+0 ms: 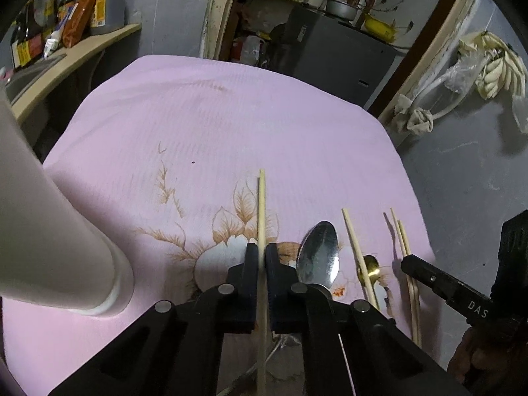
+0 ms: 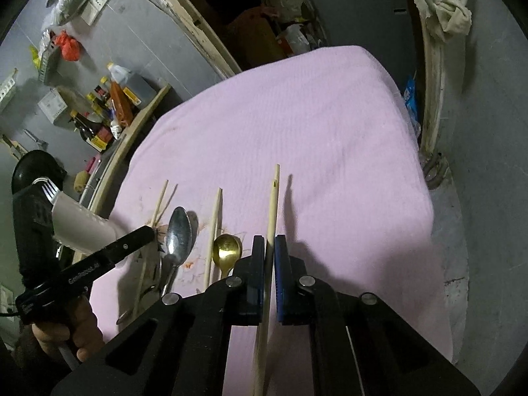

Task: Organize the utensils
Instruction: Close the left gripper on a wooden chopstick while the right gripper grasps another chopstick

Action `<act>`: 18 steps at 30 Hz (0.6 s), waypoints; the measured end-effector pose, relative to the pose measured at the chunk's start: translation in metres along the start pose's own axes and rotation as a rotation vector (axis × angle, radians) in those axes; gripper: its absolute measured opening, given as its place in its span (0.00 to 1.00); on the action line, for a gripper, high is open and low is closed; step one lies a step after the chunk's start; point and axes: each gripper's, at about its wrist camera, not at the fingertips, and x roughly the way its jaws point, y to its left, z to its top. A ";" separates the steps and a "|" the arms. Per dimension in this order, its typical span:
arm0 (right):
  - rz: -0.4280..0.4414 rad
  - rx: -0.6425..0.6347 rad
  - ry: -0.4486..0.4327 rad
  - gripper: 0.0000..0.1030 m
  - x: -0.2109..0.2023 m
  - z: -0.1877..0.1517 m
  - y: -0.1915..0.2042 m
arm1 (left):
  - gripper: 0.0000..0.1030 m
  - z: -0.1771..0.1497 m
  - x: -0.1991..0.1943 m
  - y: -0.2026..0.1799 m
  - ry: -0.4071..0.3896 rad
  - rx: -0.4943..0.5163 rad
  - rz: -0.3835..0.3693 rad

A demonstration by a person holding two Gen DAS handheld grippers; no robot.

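My left gripper (image 1: 261,247) is shut on a wooden chopstick (image 1: 261,204) that points forward over the pink cloth (image 1: 231,125). My right gripper (image 2: 270,241) is shut on another wooden chopstick (image 2: 273,204), held a little above the cloth. On the cloth lie a steel spoon (image 1: 318,254), also in the right wrist view (image 2: 179,234), a gold spoon (image 2: 226,250), a single chopstick (image 2: 214,227) and a chopstick pair (image 1: 407,264). A white cylindrical utensil holder (image 1: 49,247) stands at the left; in the right wrist view it (image 2: 82,227) holds a fork (image 2: 49,191).
The cloth-covered table drops off at its right edge (image 2: 425,198) to a grey floor. A wooden shelf with sauce bottles (image 1: 59,10) stands at the far left. A doorway with clutter (image 1: 297,16) lies behind the table.
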 end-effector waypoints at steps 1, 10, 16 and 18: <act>0.005 0.003 -0.002 0.05 -0.001 0.000 0.000 | 0.05 -0.001 -0.001 -0.001 -0.004 0.003 -0.005; 0.010 0.035 0.038 0.05 0.003 -0.005 -0.009 | 0.05 -0.004 0.001 -0.005 0.036 0.037 0.013; 0.019 0.054 0.046 0.05 0.005 -0.007 -0.014 | 0.06 -0.002 0.008 -0.009 0.082 0.064 0.026; 0.024 0.053 0.043 0.05 0.004 -0.006 -0.015 | 0.06 -0.002 0.008 -0.010 0.082 0.062 0.026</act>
